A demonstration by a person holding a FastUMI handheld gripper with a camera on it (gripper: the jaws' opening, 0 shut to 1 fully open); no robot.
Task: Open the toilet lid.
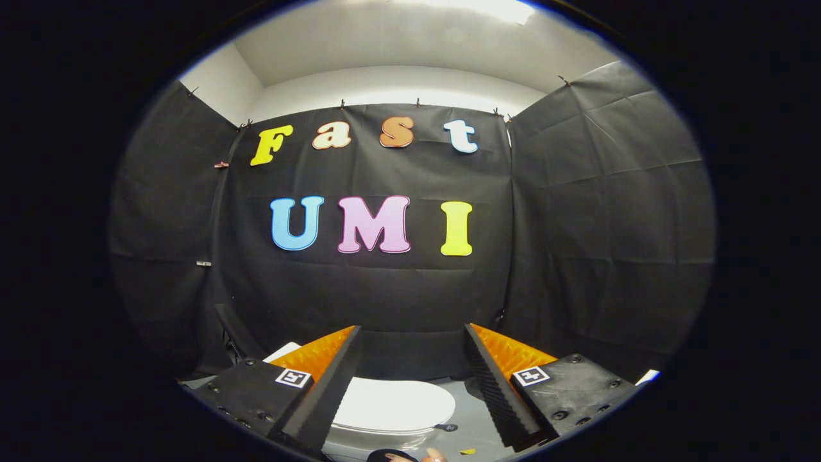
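Tool point(410, 333) is hovering wide open, gripping nothing, while the lid point(391, 404) is lying flat and closed on the toilet below, between its fingers — opening isn't started yet.

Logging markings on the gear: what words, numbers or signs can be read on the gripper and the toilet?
Gripper, open, closed toilet lid seen between its fingers: no words; a square coded marker on each finger mount, a pattern, not text.
Toilet lid: no text visible.
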